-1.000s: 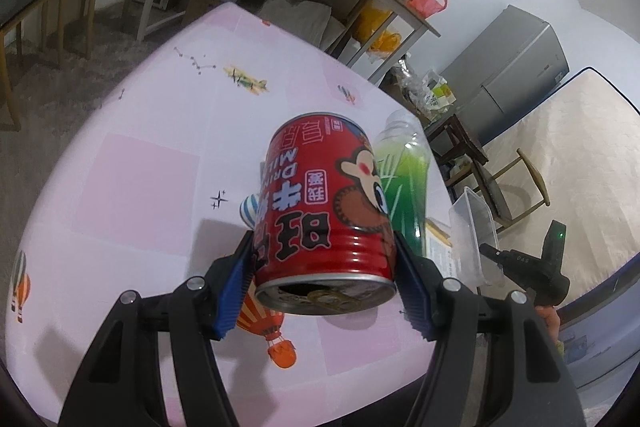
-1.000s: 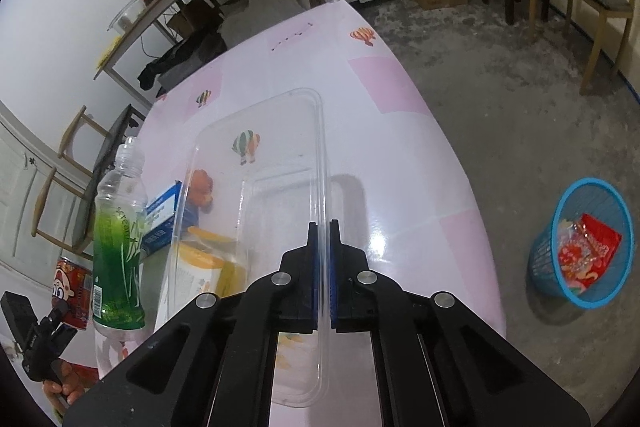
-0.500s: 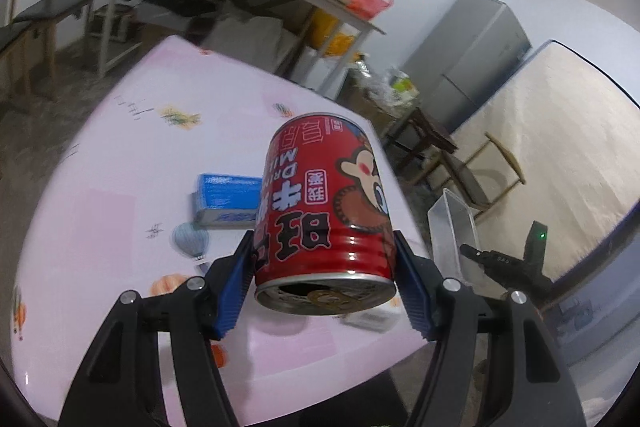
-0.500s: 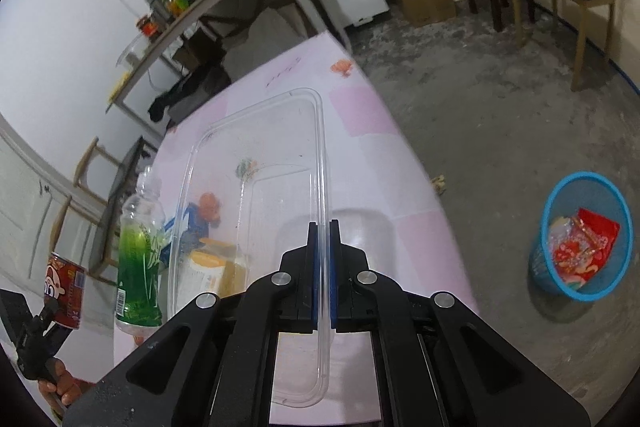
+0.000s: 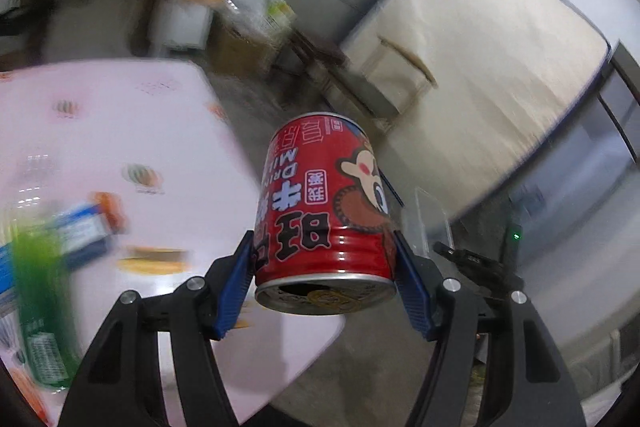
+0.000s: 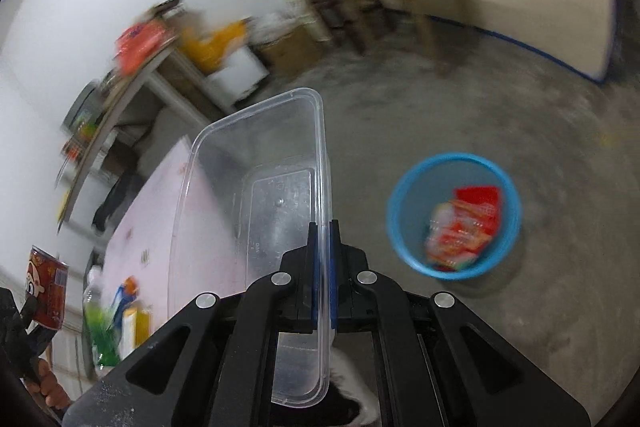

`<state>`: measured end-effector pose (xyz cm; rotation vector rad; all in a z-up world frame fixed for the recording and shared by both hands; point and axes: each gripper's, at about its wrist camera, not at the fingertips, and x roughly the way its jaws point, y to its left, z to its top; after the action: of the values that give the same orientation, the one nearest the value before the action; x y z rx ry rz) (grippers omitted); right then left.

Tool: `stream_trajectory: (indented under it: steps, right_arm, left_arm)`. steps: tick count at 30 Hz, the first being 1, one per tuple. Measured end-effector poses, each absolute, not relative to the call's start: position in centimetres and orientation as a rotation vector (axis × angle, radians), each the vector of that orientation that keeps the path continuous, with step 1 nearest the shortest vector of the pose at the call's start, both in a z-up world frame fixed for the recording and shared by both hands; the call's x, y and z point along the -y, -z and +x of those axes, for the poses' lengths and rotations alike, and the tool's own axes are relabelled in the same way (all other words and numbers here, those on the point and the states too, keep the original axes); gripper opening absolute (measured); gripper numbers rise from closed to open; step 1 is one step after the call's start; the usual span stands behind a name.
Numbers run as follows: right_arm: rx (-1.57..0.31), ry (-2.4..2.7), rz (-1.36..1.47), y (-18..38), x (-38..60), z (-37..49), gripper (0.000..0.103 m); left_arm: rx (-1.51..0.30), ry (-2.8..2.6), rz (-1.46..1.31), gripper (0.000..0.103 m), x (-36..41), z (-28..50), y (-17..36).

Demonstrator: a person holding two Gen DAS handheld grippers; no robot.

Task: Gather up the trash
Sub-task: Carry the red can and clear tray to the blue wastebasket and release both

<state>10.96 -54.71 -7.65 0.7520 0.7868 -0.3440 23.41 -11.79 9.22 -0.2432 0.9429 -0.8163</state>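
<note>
You have the red can [image 5: 324, 211] clamped upside down between the jaws of your left gripper [image 5: 325, 275], its opened end toward the camera, hanging in the air past the near corner of the pink tabletop [image 5: 120, 147] and over the grey floor [image 6: 500, 99]. Your right gripper [image 6: 323, 281] has its jaws pinched shut on the rim of the clear plastic container [image 6: 260, 195], which it carries off the tabletop's edge, also above the floor. To that container's right stands the blue wastebasket [image 6: 404, 239], with red wrappers already in it. This looks like the carry step: both pieces are lifted and headed for the wastebasket. Next you need to bring each one over its open mouth before letting go, the can first or the container, not both jammed together. A green bottle [image 5: 40, 303] and a blue box [image 5: 80, 231] remain near the tabletop's left edge.
</note>
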Motion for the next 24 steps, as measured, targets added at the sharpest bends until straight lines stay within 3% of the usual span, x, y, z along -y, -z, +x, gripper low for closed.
stream_trajectory:
  steps: [12, 19, 21, 23, 24]
  right_arm:
    - [-0.973, 0.547, 0.937, 20.6, 63.0, 9.7, 0.003]
    - [-0.976, 0.618, 0.910, 22.8, 65.9, 12.8, 0.003]
    - [-0.957, 0.641, 0.916, 23.5, 66.9, 13.2, 0.011]
    - [-0.949, 0.635, 0.933, 24.4, 67.7, 13.7, 0.038]
    - [-0.952, 0.645, 0.939, 24.7, 68.0, 13.7, 0.041]
  left_arm:
    - [-1.407, 0.969, 0.047, 0.064, 36.9, 28.2, 2.6]
    - [-1.501, 0.916, 0.155, 0.064, 47.1, 30.3, 8.4]
    - [-1.487, 0.904, 0.140, 0.064, 49.6, 30.8, 9.3]
    - [-1.464, 0.867, 0.116, 0.066, 50.3, 31.5, 9.9]
    - [-1.450, 0.848, 0.106, 0.069, 50.6, 31.6, 10.0]
